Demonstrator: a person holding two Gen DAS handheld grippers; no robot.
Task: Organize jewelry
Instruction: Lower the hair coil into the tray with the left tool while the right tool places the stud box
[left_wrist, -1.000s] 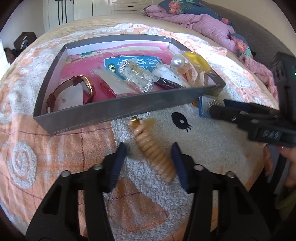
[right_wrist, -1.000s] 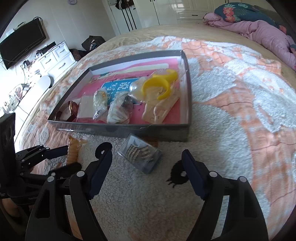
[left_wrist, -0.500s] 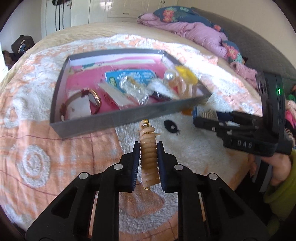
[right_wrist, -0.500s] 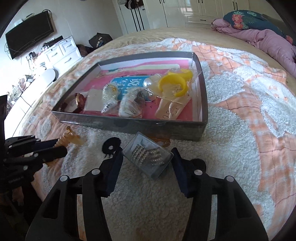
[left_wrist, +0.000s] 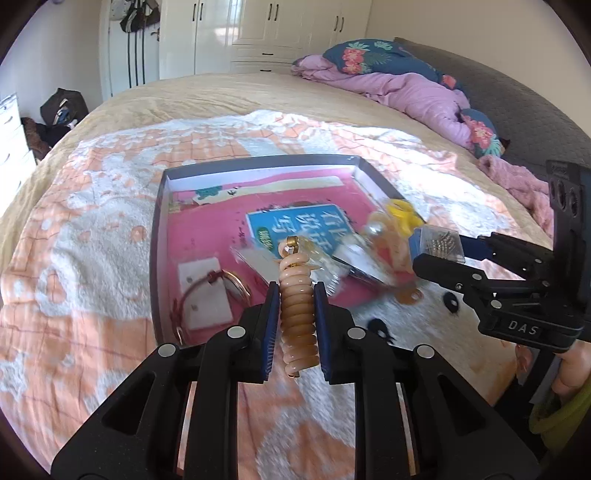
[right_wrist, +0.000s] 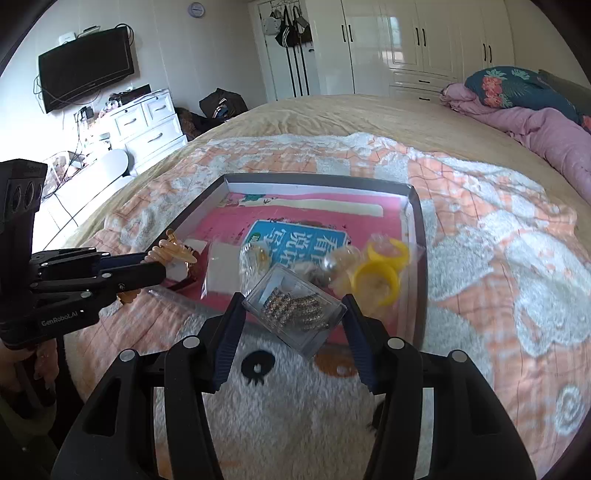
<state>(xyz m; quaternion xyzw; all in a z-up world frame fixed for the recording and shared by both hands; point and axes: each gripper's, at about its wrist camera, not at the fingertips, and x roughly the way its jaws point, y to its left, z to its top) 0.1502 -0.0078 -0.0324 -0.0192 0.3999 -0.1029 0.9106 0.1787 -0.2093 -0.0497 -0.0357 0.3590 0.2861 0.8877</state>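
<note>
— Amber-coloured and coiled, that's the spiral hair tie (left_wrist: 297, 320) pinched upright between the blue pads of the left gripper (left_wrist: 295, 314). A small gold clasp sits at its top end. Do you see the same?

— Yes; from the right wrist view the left gripper (right_wrist: 157, 264) reaches in from the left, its tips clamped on the coil (right_wrist: 170, 253) above the near-left corner of the grey tray (right_wrist: 419, 258).

— And the right gripper (right_wrist: 293, 325)?

— Its pads press on both sides of a clear plastic box (right_wrist: 293, 312) with small metallic pieces inside. The box is tilted and lifted over the tray's near wall.

— In the left wrist view that box (left_wrist: 437, 243) shows at the tip of the right gripper (left_wrist: 439, 254), off the tray's right side.

— Where does the tray stand?

— On an orange and white fluffy blanket (right_wrist: 498, 280) spread over the bed. Its floor is pink with a blue printed card (left_wrist: 299, 229).

— What lies inside?

— A gold-rimmed bracelet (left_wrist: 221, 291) on a white card (left_wrist: 205, 293) at the near left, yellow rings (right_wrist: 380, 273) at the right, and clear packets between, too blurred to name.

— Behind it all, a purple quilt (left_wrist: 406, 92) is bunched at the far right.
</note>
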